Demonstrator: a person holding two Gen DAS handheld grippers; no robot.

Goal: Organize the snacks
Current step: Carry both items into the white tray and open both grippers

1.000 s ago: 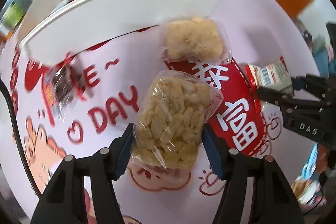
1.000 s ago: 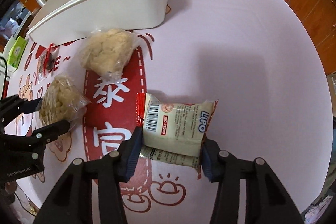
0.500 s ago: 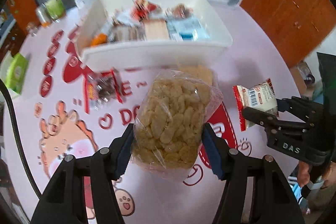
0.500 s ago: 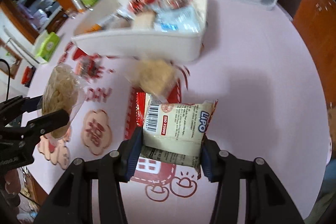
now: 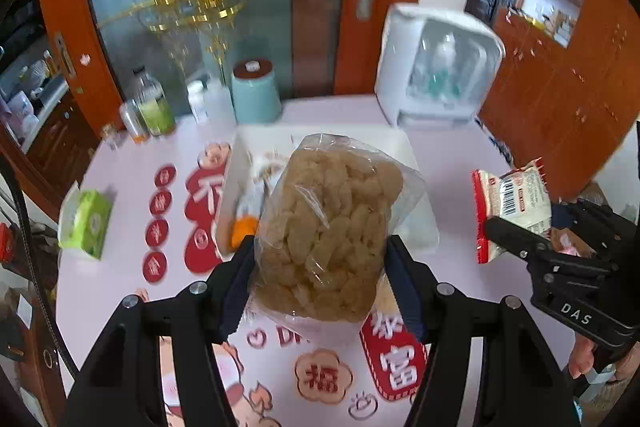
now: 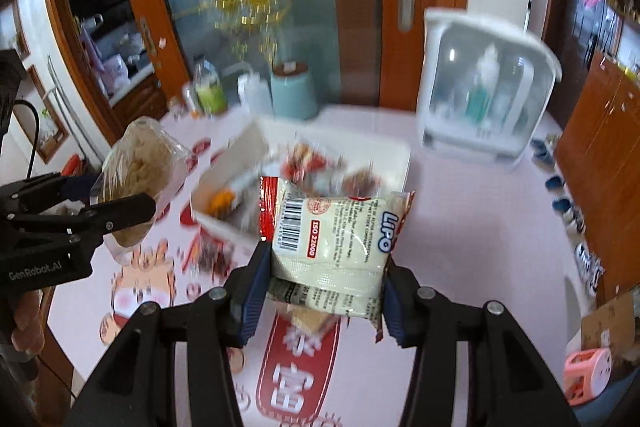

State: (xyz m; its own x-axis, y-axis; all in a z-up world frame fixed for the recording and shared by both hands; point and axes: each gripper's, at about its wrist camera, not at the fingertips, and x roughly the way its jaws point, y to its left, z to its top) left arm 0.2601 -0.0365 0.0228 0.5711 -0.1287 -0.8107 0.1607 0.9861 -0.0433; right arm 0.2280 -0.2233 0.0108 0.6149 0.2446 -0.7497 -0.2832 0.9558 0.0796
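Pink and printed with red festive motifs, the desk [image 5: 448, 163] is carrying a white snack bin [image 6: 236, 151] in front of a glass door. Above it, the left tool [image 5: 320, 279] is clamping a clear bag of puffed rice snack [image 5: 328, 227], its long axis running away from the camera, toward the bin. The right tool [image 6: 326, 279] is gripping a cream LiPO biscuit packet [image 6: 332, 239] across its width, barcode end to the left, red seams at both sides. Both tools are angling downward over the desk, side by side. Only the right view is showing the bin's contents, blurred; the left view's bag is hiding most of them. A green tissue pack [image 5: 86, 219] is appearing only in the left view.
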